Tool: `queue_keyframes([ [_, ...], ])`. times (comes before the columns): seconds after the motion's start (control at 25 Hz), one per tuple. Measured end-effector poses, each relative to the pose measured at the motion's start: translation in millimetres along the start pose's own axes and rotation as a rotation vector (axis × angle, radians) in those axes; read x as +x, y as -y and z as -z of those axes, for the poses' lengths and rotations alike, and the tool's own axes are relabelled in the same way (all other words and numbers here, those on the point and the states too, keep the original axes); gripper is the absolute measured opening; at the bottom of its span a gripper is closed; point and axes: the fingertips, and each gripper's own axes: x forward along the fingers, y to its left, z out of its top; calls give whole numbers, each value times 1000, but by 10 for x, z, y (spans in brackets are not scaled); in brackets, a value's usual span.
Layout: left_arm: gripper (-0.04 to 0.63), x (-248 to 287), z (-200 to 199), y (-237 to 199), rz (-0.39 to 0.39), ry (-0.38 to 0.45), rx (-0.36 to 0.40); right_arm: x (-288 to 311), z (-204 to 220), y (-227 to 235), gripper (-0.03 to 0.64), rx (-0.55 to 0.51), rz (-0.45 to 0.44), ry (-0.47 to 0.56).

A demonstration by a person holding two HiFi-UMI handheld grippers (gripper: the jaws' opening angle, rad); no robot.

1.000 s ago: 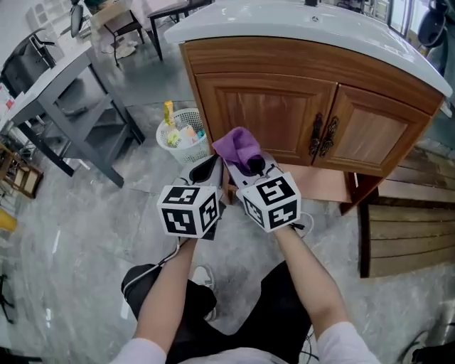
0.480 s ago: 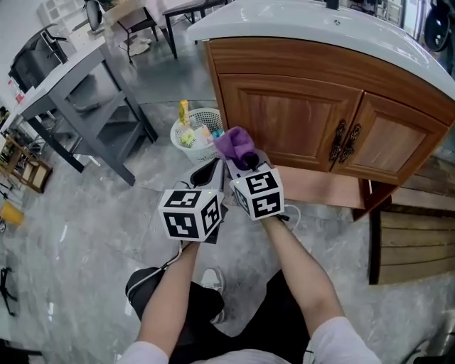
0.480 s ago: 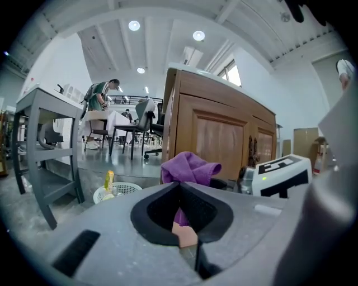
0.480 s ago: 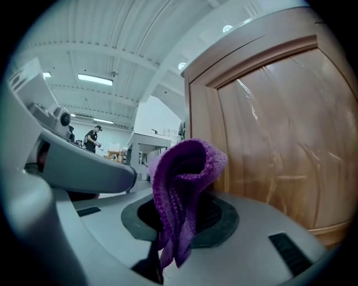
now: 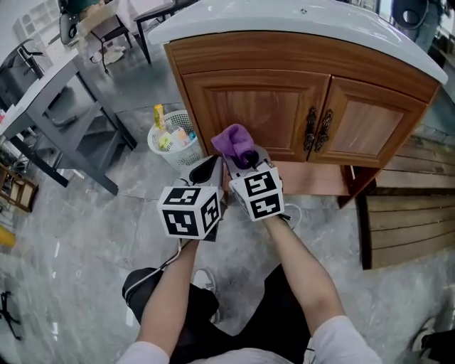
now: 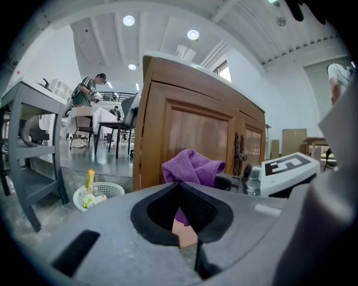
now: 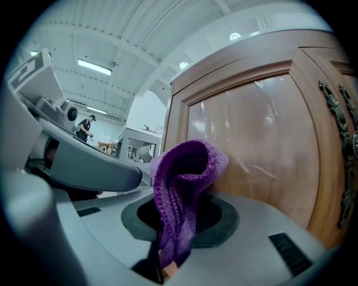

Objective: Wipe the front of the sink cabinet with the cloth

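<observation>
A purple cloth (image 5: 237, 144) is bunched up in my right gripper (image 5: 245, 160), whose jaws are shut on it; the same cloth (image 7: 182, 190) rises between the pads in the right gripper view, just short of the cabinet's left door. The wooden sink cabinet (image 5: 270, 106) with two doors and dark metal handles (image 5: 316, 131) stands in front of me under a white countertop (image 5: 284, 21). My left gripper (image 5: 211, 170) hangs beside the right one, shut with nothing held; in its own view the cloth (image 6: 193, 167) sits beyond the closed jaws (image 6: 180, 190).
A white basket (image 5: 170, 138) with bottles stands on the floor left of the cabinet. A grey metal table (image 5: 64, 106) is further left. Wooden pallets (image 5: 409, 213) lie to the right. People stand far back in the room.
The view has shifted so the cabinet sits more to the left and the basket closer in. Both grippers stay side by side with the cloth still held in the right one.
</observation>
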Motion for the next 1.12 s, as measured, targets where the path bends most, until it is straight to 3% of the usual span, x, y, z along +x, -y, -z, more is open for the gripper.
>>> queue_keyframes([
  [0.72, 6, 334, -32, 874, 152, -2, 31, -853, 62, 902, 84, 1, 193, 25],
  [1.12, 6, 499, -17, 1267, 233, -12, 48, -1212, 72, 1184, 84, -10, 255, 40],
])
